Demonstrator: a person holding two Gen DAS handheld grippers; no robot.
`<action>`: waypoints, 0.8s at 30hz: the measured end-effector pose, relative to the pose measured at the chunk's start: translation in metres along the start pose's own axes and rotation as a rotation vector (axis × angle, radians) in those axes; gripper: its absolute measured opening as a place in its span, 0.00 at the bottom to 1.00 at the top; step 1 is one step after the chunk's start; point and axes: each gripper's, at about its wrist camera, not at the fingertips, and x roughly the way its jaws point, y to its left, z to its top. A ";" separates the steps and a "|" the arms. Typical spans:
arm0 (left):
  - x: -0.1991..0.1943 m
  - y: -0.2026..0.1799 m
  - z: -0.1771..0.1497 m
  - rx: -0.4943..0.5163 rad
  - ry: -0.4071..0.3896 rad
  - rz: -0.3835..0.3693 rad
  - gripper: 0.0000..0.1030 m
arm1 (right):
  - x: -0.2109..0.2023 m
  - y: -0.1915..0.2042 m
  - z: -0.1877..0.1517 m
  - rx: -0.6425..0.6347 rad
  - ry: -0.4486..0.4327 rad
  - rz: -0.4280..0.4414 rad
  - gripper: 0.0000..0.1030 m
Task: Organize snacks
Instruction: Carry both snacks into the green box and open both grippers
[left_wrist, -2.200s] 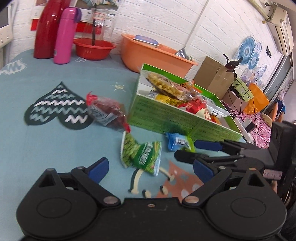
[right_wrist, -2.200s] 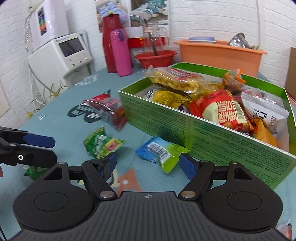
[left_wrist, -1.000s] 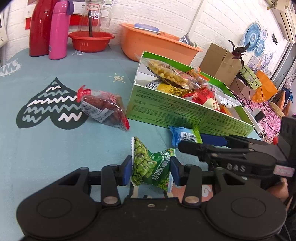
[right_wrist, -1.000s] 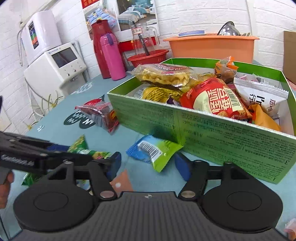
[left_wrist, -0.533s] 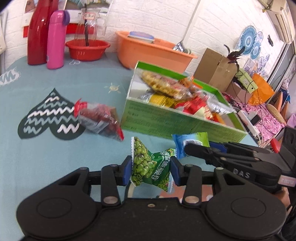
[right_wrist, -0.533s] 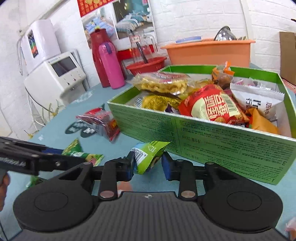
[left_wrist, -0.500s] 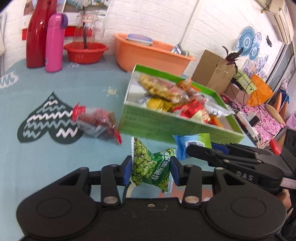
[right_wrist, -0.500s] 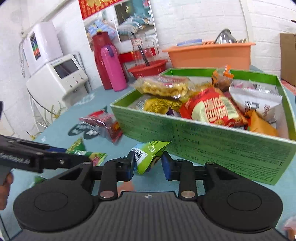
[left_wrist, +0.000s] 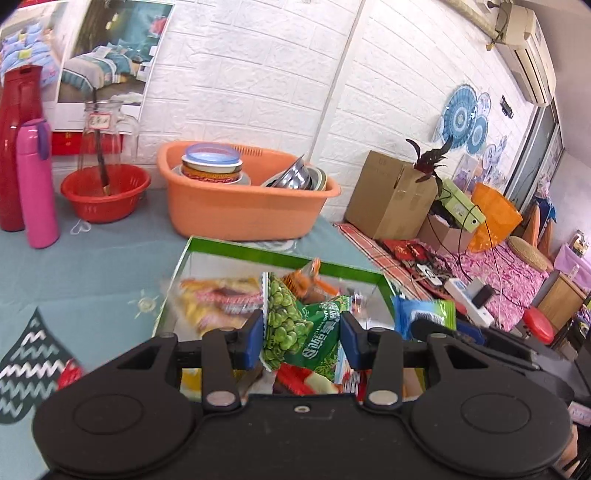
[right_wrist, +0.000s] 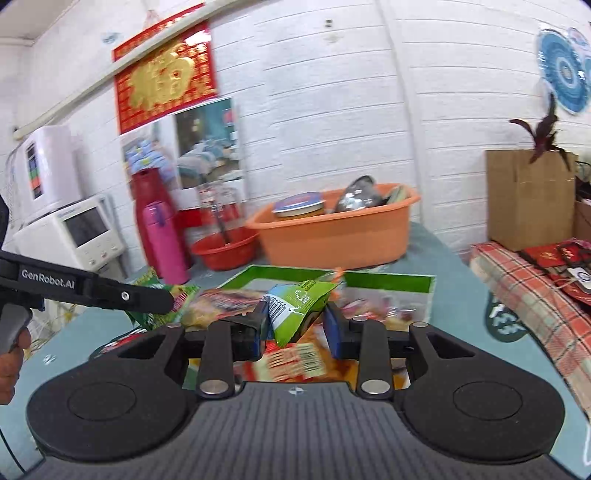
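Note:
My left gripper (left_wrist: 301, 341) is shut on a green pea snack packet (left_wrist: 299, 328) and holds it over the green snack box (left_wrist: 258, 253), which holds several packets. My right gripper (right_wrist: 295, 326) is shut on a blue-and-green snack packet (right_wrist: 299, 304) and holds it over the same box (right_wrist: 388, 282). That packet also shows in the left wrist view (left_wrist: 424, 317), right of the pea packet. The left gripper's arm (right_wrist: 88, 290) reaches in from the left in the right wrist view, with the pea packet (right_wrist: 155, 291) at its tip.
An orange basin (left_wrist: 240, 199) with bowls stands behind the box. A red basket (left_wrist: 105, 192), a pink flask (left_wrist: 35, 184) and a red jug (left_wrist: 14, 147) stand at the back left. A cardboard box (left_wrist: 391, 195) sits at the right. A red packet (left_wrist: 70, 373) lies on the table left of the box.
Both grippers have lifted their packets off the table and moved forward, so they now hang over the green box. The views tilted up toward the wall.

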 end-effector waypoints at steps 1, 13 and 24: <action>0.008 -0.001 0.005 -0.005 0.000 -0.001 0.76 | 0.003 -0.007 0.002 0.010 -0.001 -0.015 0.54; 0.076 0.000 0.011 -0.004 0.060 0.012 1.00 | 0.047 -0.047 -0.001 0.055 0.050 -0.066 0.59; 0.058 0.005 0.000 0.002 0.039 0.063 1.00 | 0.051 -0.037 -0.011 -0.021 0.069 -0.076 1.00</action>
